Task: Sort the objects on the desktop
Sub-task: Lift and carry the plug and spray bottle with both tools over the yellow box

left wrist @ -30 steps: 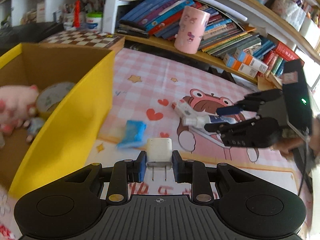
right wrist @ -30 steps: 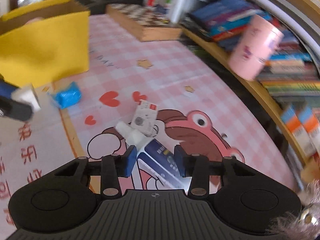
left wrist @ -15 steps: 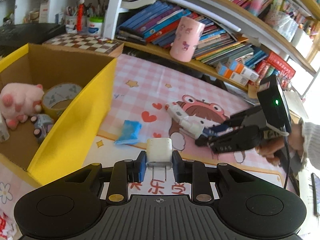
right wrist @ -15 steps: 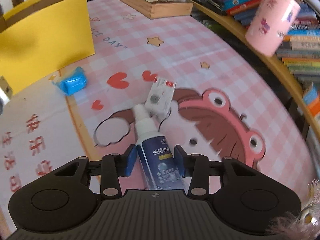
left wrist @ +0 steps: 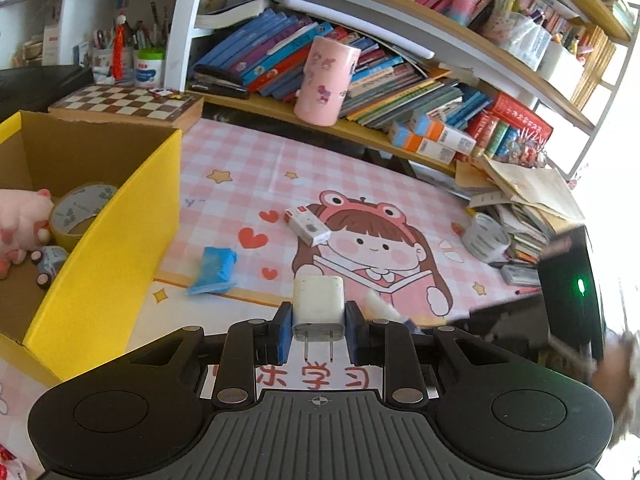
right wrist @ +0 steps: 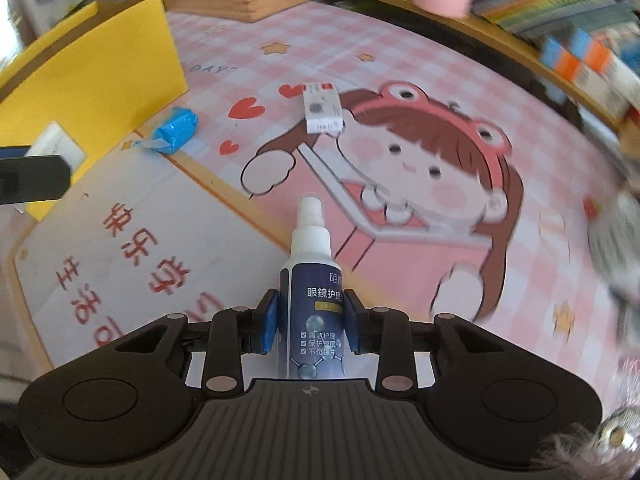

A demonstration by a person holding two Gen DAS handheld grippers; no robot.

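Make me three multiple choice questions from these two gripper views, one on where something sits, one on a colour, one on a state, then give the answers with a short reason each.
1. Where is the tape roll?
A. inside the yellow box
B. on the mat
C. on the shelf

2. What colour is the packet lying on the mat?
A. green
B. blue
C. red

3. What does the right gripper hold?
A. nothing
B. a white charger
C. a spray bottle

Answers:
1 A, the roll lies in the box beside a pink plush.
2 B, its wrapper is bright blue.
3 C, its blue pads press on the bottle; the charger is in the left gripper.
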